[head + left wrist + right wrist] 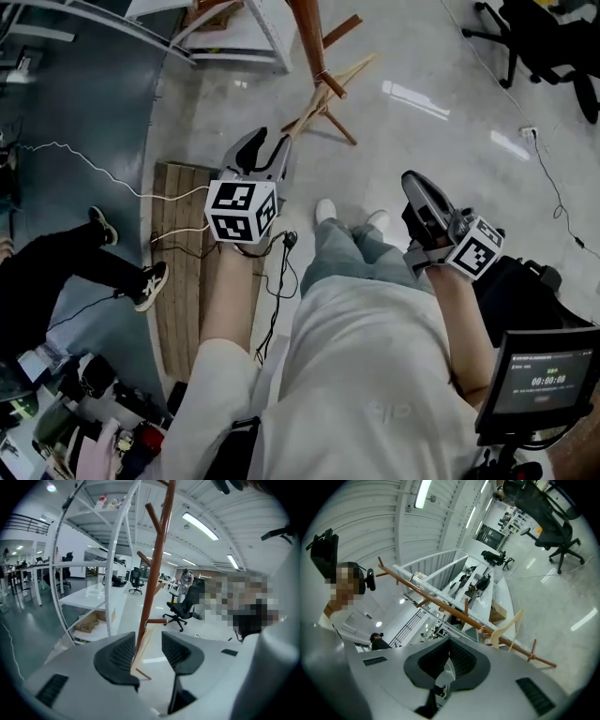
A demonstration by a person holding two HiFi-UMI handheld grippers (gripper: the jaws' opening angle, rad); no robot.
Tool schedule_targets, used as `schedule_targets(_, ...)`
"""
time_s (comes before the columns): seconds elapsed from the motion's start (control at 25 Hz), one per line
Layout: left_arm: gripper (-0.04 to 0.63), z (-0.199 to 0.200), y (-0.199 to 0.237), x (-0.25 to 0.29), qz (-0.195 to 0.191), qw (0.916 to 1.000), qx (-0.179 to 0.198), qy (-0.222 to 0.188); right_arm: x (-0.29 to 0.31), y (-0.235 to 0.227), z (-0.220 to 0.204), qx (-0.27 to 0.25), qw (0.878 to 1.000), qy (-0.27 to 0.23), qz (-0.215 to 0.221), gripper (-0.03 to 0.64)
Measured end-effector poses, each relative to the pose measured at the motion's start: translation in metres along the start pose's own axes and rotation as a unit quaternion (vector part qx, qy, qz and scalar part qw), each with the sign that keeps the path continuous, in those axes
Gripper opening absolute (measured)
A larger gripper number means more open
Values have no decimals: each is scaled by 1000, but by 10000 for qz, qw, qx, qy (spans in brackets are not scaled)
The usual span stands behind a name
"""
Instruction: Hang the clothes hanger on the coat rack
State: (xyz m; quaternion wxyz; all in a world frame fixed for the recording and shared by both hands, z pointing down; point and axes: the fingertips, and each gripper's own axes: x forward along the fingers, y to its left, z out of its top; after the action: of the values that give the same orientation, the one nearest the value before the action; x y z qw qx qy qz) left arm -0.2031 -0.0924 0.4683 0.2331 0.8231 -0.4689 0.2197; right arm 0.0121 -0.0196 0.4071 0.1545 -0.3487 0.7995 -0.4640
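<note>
A brown wooden coat rack [309,37] stands on the pale floor ahead of me. From a low peg hangs the pale wooden hanger [328,94], with no gripper touching it. My left gripper [269,150] is raised just short of the hanger, open, with nothing between its jaws. In the left gripper view the rack pole [152,573] and the hanger [144,651] show through the gap of the left gripper [147,639]. My right gripper [420,192] is off to the right, shut and empty. The right gripper view shows the right gripper [449,641] with its tips together, and the hanger [506,625] on the rack [440,602].
A white shelving frame [234,37] stands behind the rack. A slatted wooden board [183,272] and cables [281,272] lie on the floor to the left, beside a seated person's legs [112,262]. Office chairs [534,37] stand at the far right. A screen [544,380] is near my right side.
</note>
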Motion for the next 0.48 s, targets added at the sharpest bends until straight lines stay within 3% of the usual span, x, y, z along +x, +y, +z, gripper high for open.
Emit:
schedule_targets(0.24, 163, -3, -24, -80, 363, 9976, -531, -242, 33, 55, -1, -143, 9964, 274, 788, 8)
schedule_targets(0.48, 161, 11, -85, -137, 247, 9915, -1076, -687, 32, 120, 13, -387, 9880, 283, 1471, 8)
